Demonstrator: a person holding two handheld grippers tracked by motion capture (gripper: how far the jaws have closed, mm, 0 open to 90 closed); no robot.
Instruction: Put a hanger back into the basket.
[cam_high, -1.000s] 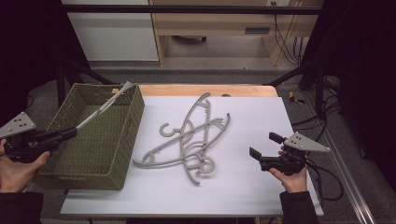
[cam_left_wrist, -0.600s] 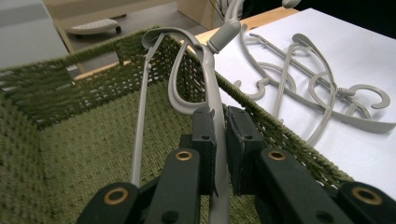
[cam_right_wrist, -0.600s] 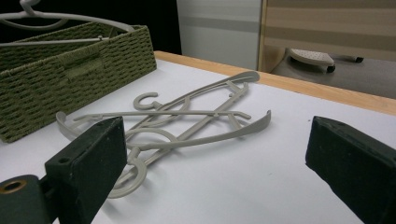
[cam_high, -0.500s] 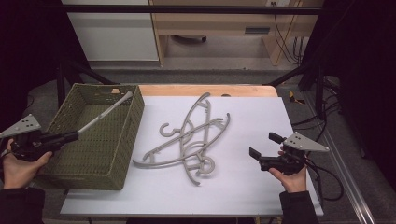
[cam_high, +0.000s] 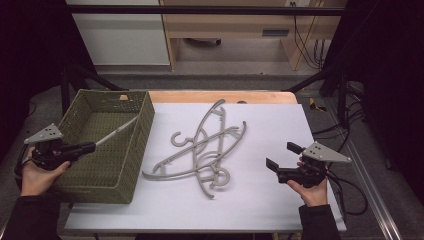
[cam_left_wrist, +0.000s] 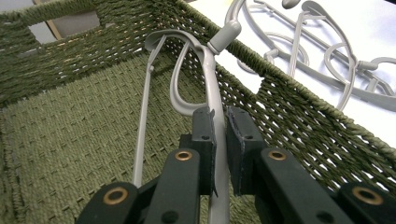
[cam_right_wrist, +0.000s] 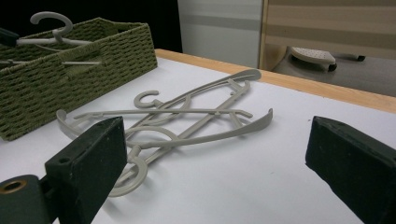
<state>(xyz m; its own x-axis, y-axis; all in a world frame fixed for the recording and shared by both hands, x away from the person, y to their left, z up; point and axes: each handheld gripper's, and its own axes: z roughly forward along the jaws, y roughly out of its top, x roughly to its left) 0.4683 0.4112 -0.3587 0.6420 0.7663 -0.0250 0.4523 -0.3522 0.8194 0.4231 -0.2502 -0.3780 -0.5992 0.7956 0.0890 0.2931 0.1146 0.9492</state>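
Note:
My left gripper (cam_high: 93, 146) is shut on a grey plastic hanger (cam_high: 118, 132) and holds it low over the inside of the green woven basket (cam_high: 146, 120). In the left gripper view the pads (cam_left_wrist: 204, 126) pinch the hanger's arm (cam_left_wrist: 208, 70), and its hook leans at the basket's right wall (cam_left_wrist: 289, 107). A pile of several more grey hangers (cam_high: 202, 150) lies tangled on the white table top (cam_high: 260, 205). My right gripper (cam_high: 281, 155) rests open at the table's right, aimed at that pile (cam_right_wrist: 187, 116), with nothing between its jaws.
The basket stands at the table's left edge, partly overhanging it. A wooden strip (cam_high: 220, 96) runs along the far edge. Cables (cam_high: 345, 185) trail off the right side. Behind the table stand a white cabinet (cam_high: 120, 35) and a wooden shelf (cam_high: 235, 25).
My left hand has sunk and drawn back, bringing the held hanger from above the basket's far right corner down inside it. The right hand has stayed still.

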